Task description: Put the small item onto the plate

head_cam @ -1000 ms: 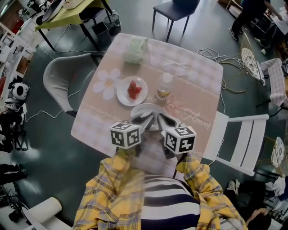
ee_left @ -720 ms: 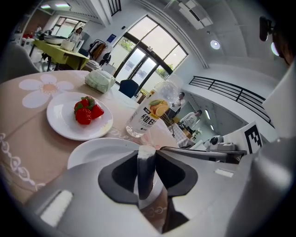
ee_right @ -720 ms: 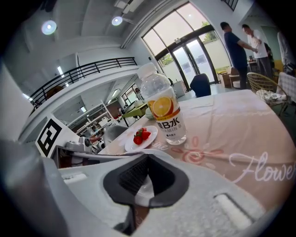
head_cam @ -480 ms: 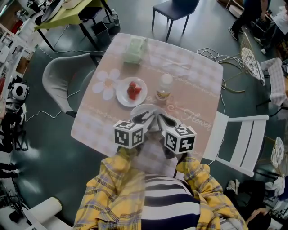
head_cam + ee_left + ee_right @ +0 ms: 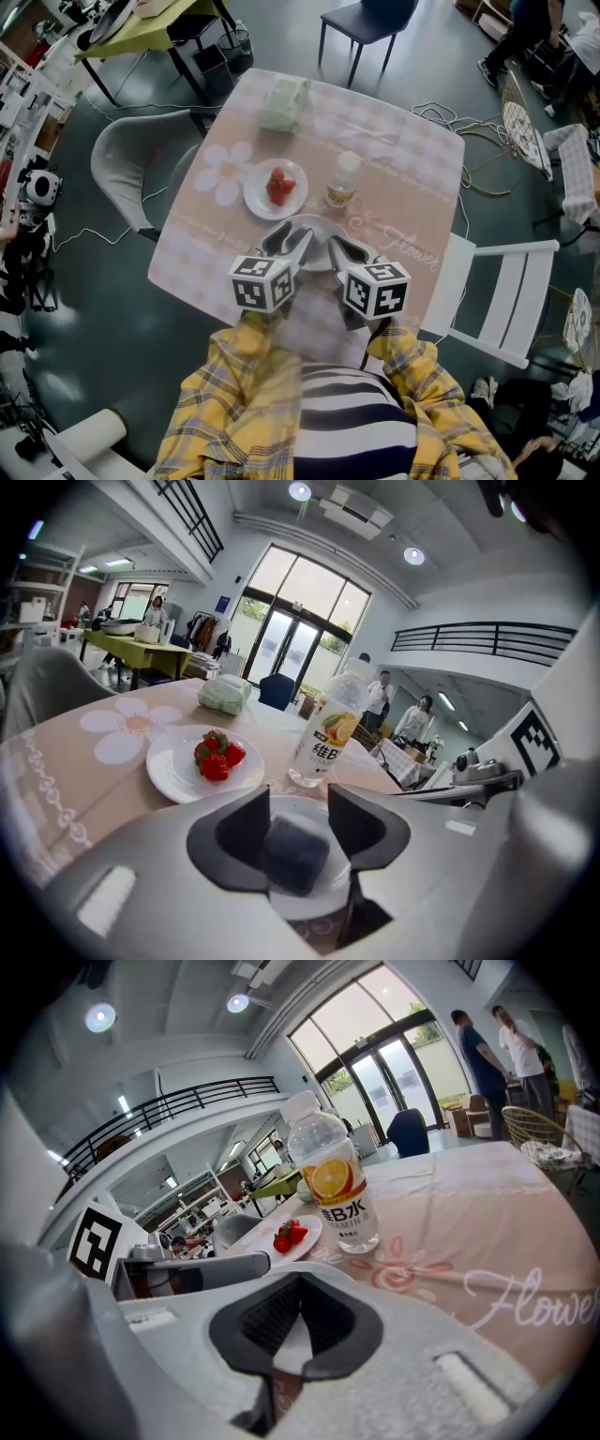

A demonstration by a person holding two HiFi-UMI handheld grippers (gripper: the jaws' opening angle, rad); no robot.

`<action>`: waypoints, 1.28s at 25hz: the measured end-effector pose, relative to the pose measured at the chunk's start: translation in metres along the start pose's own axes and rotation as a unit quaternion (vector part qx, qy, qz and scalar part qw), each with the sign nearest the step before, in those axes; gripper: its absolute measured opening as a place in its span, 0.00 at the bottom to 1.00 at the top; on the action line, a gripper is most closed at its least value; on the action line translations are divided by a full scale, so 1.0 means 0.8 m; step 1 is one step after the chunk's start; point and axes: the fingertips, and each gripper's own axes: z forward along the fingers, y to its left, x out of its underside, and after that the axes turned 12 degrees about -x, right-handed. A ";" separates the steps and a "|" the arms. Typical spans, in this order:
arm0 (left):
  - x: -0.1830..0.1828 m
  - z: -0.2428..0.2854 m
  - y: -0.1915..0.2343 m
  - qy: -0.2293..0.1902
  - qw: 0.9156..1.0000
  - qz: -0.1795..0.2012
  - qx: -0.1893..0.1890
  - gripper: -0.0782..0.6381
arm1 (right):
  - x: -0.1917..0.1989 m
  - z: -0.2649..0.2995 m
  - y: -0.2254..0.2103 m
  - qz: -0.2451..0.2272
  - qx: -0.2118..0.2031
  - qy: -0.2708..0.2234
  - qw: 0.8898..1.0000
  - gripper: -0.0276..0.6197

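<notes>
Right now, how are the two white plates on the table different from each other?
The strawberry plate carries a few red strawberries; the near plate carries one dark block. The strawberry plate lies farther out on the tablecloth, left of the bottle; the near plate lies closer in. Both are round, white and lie flat on the same tablecloth.

Left gripper point(image 5: 286, 240) tilted down, jaws just opened wide, loose around the block point(image 5: 295, 853); right gripper point(image 5: 345, 249) alongside, jaws together
</notes>
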 end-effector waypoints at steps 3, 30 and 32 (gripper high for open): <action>-0.002 -0.014 -0.002 -0.018 1.000 -0.006 0.009 0.23 | -0.001 -0.003 0.004 -0.002 -0.003 -0.001 1.000 0.04; 0.057 -0.107 -0.057 -0.044 0.998 -0.034 0.012 0.11 | 0.036 -0.079 0.044 -0.052 -0.011 0.019 0.998 0.04; 0.064 -0.115 -0.064 -0.043 0.999 -0.031 0.013 0.11 | 0.042 -0.086 0.048 -0.056 -0.012 0.024 0.998 0.04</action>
